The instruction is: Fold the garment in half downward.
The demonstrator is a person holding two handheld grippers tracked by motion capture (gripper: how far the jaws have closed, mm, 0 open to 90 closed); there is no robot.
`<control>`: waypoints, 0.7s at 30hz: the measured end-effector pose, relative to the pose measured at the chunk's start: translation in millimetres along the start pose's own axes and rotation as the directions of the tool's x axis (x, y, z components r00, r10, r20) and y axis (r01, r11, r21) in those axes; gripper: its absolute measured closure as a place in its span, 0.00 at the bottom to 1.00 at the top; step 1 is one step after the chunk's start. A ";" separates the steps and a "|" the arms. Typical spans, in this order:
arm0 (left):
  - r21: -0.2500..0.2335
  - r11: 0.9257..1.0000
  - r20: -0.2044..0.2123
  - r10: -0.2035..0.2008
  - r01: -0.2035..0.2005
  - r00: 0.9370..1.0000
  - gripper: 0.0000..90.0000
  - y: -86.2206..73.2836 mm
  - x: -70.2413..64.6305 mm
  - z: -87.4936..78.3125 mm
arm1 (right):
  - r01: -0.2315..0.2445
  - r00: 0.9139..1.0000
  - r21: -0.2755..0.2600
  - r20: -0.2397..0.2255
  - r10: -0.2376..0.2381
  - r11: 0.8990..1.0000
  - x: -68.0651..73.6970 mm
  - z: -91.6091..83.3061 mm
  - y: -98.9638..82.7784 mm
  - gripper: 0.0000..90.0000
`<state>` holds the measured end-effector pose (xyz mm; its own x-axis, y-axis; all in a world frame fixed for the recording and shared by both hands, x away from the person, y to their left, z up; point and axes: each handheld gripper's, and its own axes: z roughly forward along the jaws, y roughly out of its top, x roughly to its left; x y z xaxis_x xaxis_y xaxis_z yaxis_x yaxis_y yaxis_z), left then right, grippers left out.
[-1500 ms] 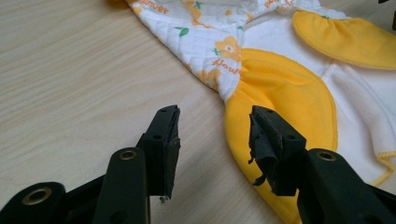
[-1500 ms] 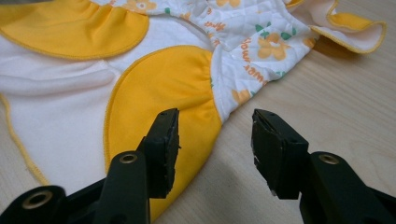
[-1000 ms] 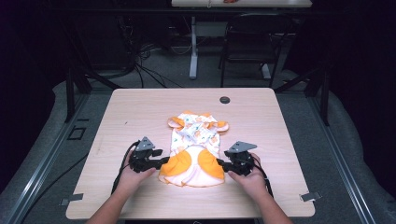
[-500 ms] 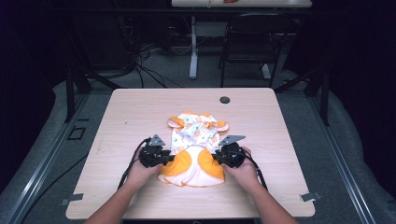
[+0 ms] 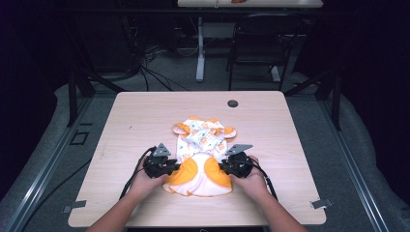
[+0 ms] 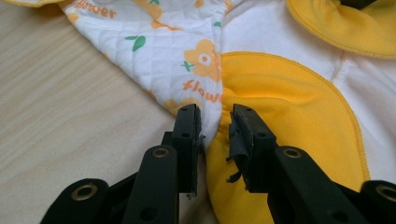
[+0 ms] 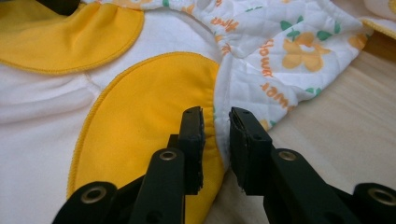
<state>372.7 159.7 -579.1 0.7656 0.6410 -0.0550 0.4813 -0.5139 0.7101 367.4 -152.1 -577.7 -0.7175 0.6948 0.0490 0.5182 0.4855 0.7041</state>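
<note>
Quilted white and orange, the garment [image 5: 201,154] lies flat near the middle of the pale wood surface [image 5: 290,130]. My left tongs [image 6: 214,126] sit slightly parted over its left edge, my right tongs [image 7: 216,128] likewise at its right edge, neither pinching yet.

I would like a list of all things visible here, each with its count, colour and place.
baby garment: one, white with orange flower print and orange patches, near middle of table
table: one, light wood, centre
round cap: one, dark, far edge of table
chair: one, black, behind table
left gripper: one, black, jaws slightly apart at garment's left edge
right gripper: one, black, jaws slightly apart at garment's right edge
hands: two, holding the grippers
</note>
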 end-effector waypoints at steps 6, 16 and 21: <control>0.030 0.998 0.002 0.048 -0.048 0.999 0.80 -5.0 -15.7 -7.9 | 0.049 0.998 0.040 -0.027 -0.048 0.998 10.2 -7.4 -3.6 0.82; 0.051 0.994 0.027 0.093 -0.094 0.995 0.80 -16.8 -37.6 -20.6 | 0.106 0.992 0.071 -0.071 -0.101 0.992 26.7 -21.4 -15.3 0.82; 0.050 0.995 0.047 0.087 -0.089 0.995 0.80 -23.4 -45.2 -26.0 | 0.124 0.990 0.075 -0.081 -0.118 0.989 35.3 -27.1 -20.9 0.82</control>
<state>315.7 157.6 -575.0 0.8237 0.5663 -0.0264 0.4318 -0.5965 0.6766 318.7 -152.1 -571.5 -0.8088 0.5877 0.0225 0.4588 0.6064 0.6495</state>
